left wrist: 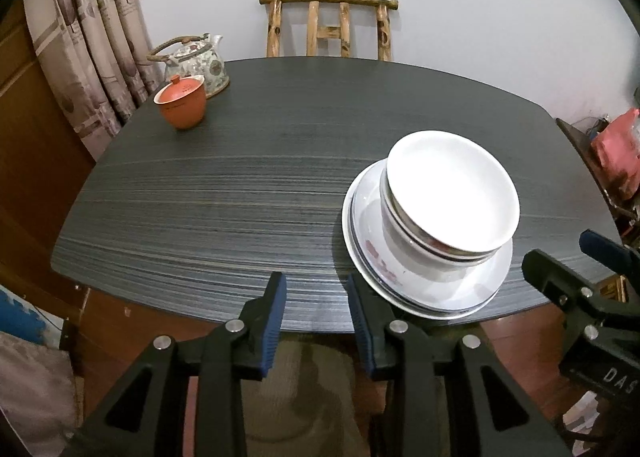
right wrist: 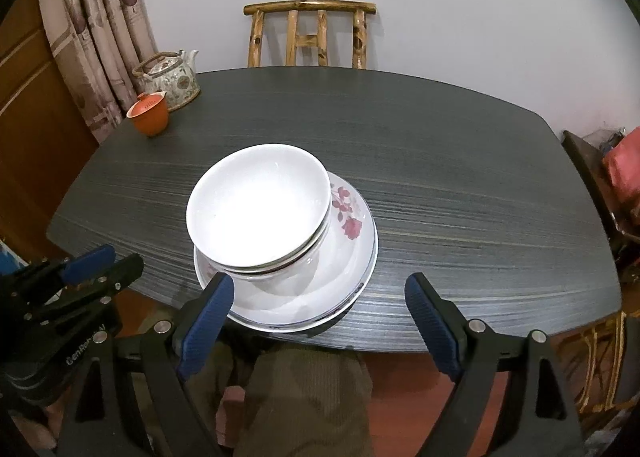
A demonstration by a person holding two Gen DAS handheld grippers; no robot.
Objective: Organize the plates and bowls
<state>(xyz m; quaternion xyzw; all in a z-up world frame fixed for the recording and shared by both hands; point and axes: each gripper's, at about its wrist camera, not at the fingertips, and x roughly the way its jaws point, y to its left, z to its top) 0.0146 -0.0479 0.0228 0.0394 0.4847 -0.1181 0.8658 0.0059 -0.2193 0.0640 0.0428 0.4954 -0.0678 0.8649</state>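
Tabletop: dark grey, wood-grained rectangular tabletop [right wrist: 460, 185]; it carries the whole stack near its front edge.
Chair: one bamboo-framed chair [right wrist: 310, 33] against the white wall, behind the far edge.
Plates: white ceramic plates [right wrist: 352, 253] with a red rose print and dark rim lines, stacked flat. At least two rims show in the left wrist view; the exact count cannot be told. The stack's near rim overhangs the front edge of the tabletop.
Bowls: white ceramic bowls [right wrist: 258, 205] nested upright on the plates, set off-centre toward the left of the plates in the right wrist view. Three rims appear to show; count judged, not certain.
Teapot: one floral porcelain teapot [left wrist: 198, 63] with a woven handle, far left corner.
Lidded cup: one orange clay lidded cup [left wrist: 182, 103], just beside the teapot, well apart from the stack.
Left gripper [left wrist: 316, 321]: fingers set narrowly apart, empty, just left of the plate rim.
Right gripper [right wrist: 320, 317]: fingers spread wide, empty, at the near rim of the plates, gripping nothing.
Risk: judged, the overhanging stack could tip or slide off if a finger knocks the near rim.
Risk: judged, the off-centre bowls could shift if the plates are lifted unevenly.
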